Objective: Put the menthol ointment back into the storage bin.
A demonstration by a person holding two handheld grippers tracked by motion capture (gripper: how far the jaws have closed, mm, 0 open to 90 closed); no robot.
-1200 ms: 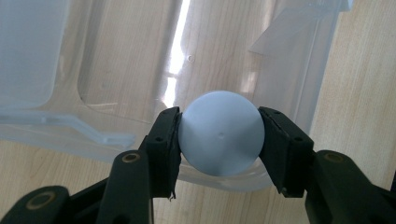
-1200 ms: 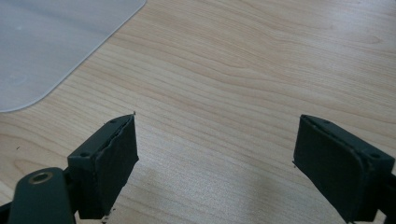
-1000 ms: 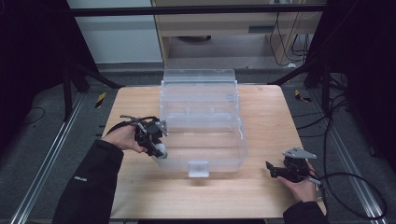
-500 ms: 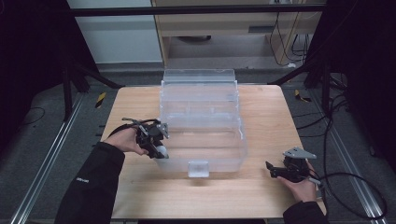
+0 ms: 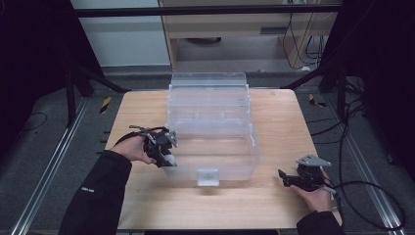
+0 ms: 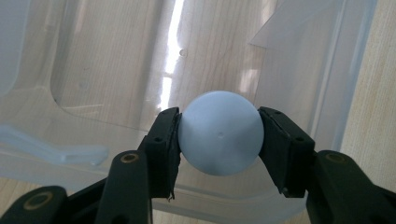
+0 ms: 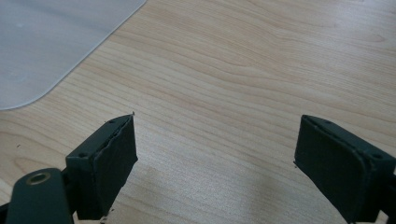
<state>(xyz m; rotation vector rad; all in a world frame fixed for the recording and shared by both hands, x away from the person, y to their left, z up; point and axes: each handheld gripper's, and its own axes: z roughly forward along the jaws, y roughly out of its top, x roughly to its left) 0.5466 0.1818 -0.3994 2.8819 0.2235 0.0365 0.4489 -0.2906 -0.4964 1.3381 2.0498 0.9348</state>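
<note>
Pale blue ball (image 6: pixel 219 132), smooth and round, sits clamped between the two black pads of the left gripper (image 6: pixel 219 135), both pads pressed against its sides in the lower middle of the left gripper view. That view looks down through the ball's surroundings into a clear plastic storage box (image 6: pixel 116 70), whose transparent floor lets the wood grain show; the ball hangs over the box's rim near one corner. The high view places this at the centre left of the frame: the left gripper (image 5: pixel 164 149) hovers at the near left corner of the clear box (image 5: pixel 210 122), with the ball (image 5: pixel 169 160) a small pale spot beneath it. Nothing can be made out lying inside the box, whose lid stands raised at the back.

At the lower right of the high view, the right gripper (image 5: pixel 288 178) rests low over the light wooden table (image 5: pixel 274 112), well apart from the box. Its own view shows the jaws spread wide with only bare wood between them, and a translucent rounded plastic corner (image 7: pixel 46 42) at the upper left.
</note>
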